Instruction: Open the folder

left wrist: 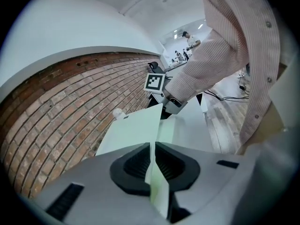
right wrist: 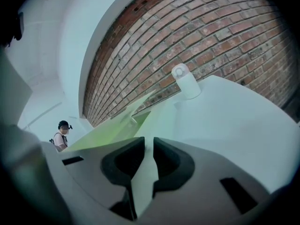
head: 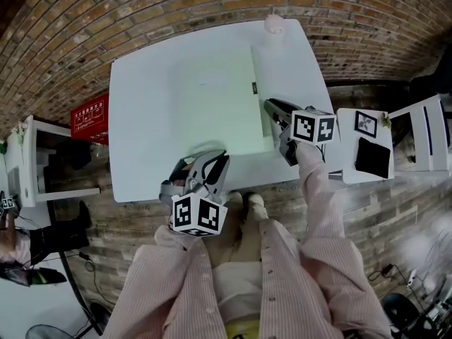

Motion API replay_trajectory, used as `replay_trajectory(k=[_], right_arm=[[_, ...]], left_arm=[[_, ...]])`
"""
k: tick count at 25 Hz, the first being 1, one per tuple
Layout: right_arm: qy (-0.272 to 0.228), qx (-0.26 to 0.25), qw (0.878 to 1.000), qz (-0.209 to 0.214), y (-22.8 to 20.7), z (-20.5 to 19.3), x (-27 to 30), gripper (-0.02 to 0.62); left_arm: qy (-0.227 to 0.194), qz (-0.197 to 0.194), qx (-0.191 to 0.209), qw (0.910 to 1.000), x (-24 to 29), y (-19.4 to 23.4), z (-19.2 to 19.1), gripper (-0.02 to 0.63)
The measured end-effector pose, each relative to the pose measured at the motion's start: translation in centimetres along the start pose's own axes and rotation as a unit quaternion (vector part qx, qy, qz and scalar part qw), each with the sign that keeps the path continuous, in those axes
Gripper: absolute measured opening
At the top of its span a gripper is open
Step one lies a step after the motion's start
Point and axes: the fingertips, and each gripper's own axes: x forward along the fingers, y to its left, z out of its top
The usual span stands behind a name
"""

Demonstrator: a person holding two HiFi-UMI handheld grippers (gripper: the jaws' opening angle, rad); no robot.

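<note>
A pale green folder (head: 212, 97) lies on the white table (head: 141, 126). My left gripper (head: 215, 162) is at the folder's near edge, shut on the front cover's edge; in the left gripper view the thin green sheet (left wrist: 136, 130) runs between the pads (left wrist: 171, 165) and is raised a little off the page below. My right gripper (head: 272, 109) is at the folder's right edge, its jaws closed on a pale sheet of it (right wrist: 140, 172). In the right gripper view the cover (right wrist: 108, 130) slopes up, showing brighter green underneath.
A small white cylinder (head: 274, 25) stands at the table's far right corner. A red box (head: 90, 115) and a white shelf (head: 21, 161) are on the left. A small white stand with black items (head: 373, 157) is on the right. A brick wall lies behind.
</note>
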Motion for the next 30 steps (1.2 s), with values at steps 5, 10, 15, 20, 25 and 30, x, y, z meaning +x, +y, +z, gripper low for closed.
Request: replay_trajectory(k=[5,10,15,20,25,30], right_arm=[[0.004,0.007,1.000,0.000,0.1,0.0,0.0,0.063],[0.001,-0.029,1.000,-0.012,0.4,0.2,-0.7,0.063],[-0.019,-0.066,0.998,-0.011,1.5,1.6,-1.6,0.018],[-0.033,-0.086,0.996,0.014,3.6,2.9,-2.1,0.006],[-0.041,-0.098,0.993,0.042,5.5,3.7,-2.7,0.006],[-0.048,-0.105,0.991,0.065,7.0,4.5,-3.0,0.006]], left_arm=[[-0.007,0.029,-0.024,0.9993,-0.8,0.6,0.0,0.025],[-0.021,0.063,-0.063,0.9958,-1.8,1.4,-0.2,0.020],[-0.026,0.107,-0.098,0.9891,-3.0,2.3,-0.6,0.015],[-0.027,0.157,-0.138,0.9775,-4.3,3.4,-1.1,0.008],[-0.028,0.212,-0.183,0.9597,-5.5,4.2,-1.7,0.003],[-0.032,0.267,-0.242,0.9322,-7.1,5.2,-2.8,-0.003]])
